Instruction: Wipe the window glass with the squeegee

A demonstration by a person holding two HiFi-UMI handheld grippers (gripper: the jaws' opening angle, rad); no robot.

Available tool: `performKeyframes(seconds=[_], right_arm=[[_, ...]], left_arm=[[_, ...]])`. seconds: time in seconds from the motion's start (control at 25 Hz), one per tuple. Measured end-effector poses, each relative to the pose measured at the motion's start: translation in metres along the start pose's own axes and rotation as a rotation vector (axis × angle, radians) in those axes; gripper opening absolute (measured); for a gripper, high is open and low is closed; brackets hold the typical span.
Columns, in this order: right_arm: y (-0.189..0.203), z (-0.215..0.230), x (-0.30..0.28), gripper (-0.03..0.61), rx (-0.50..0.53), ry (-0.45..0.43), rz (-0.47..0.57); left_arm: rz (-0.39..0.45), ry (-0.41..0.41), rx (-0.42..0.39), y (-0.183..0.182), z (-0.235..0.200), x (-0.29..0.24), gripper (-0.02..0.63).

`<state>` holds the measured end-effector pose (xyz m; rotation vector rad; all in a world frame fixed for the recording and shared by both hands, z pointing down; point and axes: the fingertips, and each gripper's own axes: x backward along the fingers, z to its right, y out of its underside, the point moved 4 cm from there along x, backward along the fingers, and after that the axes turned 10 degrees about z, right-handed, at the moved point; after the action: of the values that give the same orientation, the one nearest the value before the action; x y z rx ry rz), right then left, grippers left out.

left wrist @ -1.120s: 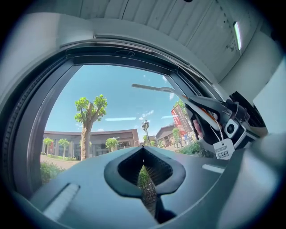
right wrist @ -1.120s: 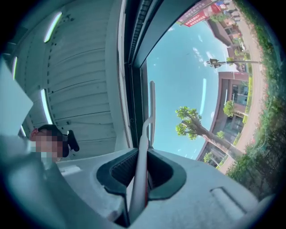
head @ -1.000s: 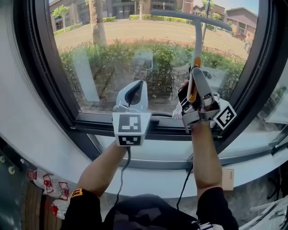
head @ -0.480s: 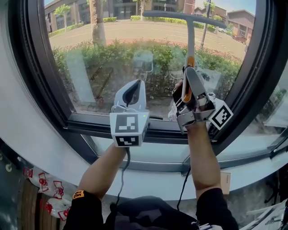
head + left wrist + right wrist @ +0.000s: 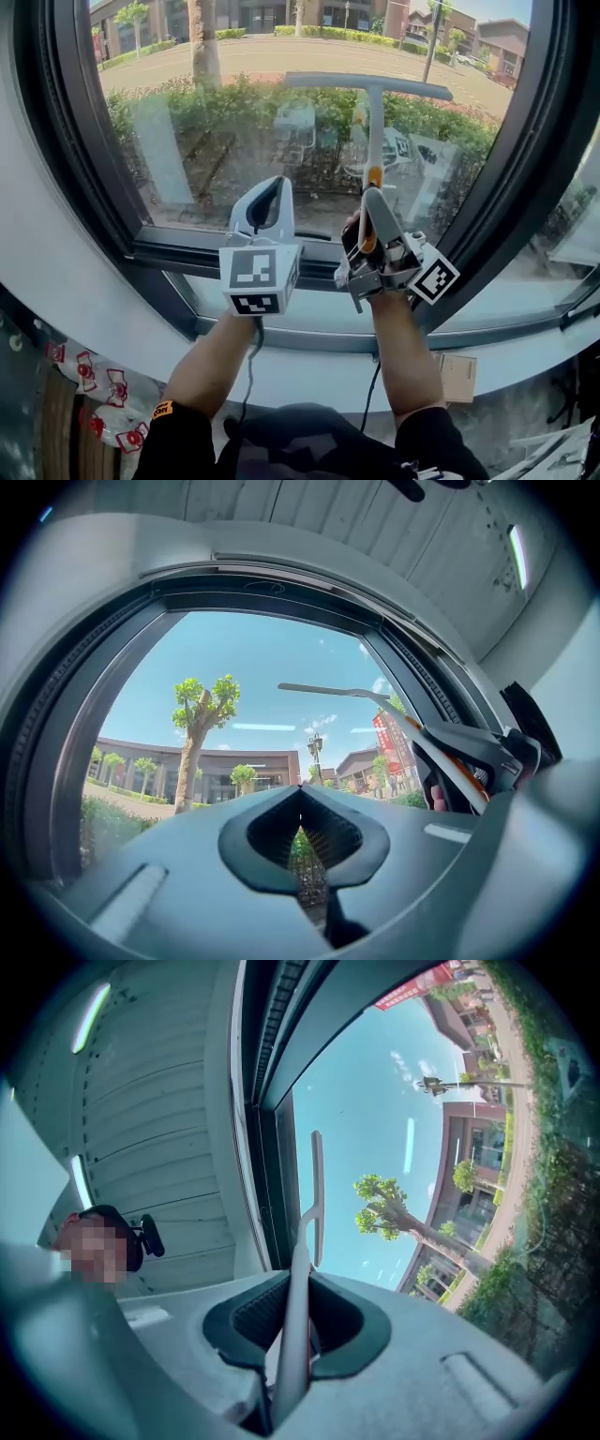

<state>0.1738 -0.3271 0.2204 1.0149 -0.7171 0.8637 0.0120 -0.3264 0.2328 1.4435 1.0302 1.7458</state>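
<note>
Head view: a grey T-shaped squeegee (image 5: 374, 131) with an orange-collared metal handle is held blade-up at the clear window glass (image 5: 234, 122) by the right gripper (image 5: 372, 202). The left gripper (image 5: 267, 192) is parked beside it.
Left gripper view: jaws are met, nothing between.
Right gripper view: jaws are clamped on the thin handle. Twisting there is judged likely to tilt the blade, leaving streaks.

We see bright daylight pouring in through the window glass (image 5: 234, 141), which carries pale reflections; the frame (image 5: 66, 141) stays dark and shaded. Both gripper views bulge fisheye-fashion, black at the corners and soft in the near foreground.
</note>
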Motion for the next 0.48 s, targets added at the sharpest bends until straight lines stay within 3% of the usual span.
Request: performKeyframes(seconds=[0.48], right_arm=[[0.03, 0.011, 0.089, 0.049, -0.065, 0.143, 0.018]], left_arm=[[-0.106, 0.012, 0.058, 0.044, 0.018, 0.046, 0.018]])
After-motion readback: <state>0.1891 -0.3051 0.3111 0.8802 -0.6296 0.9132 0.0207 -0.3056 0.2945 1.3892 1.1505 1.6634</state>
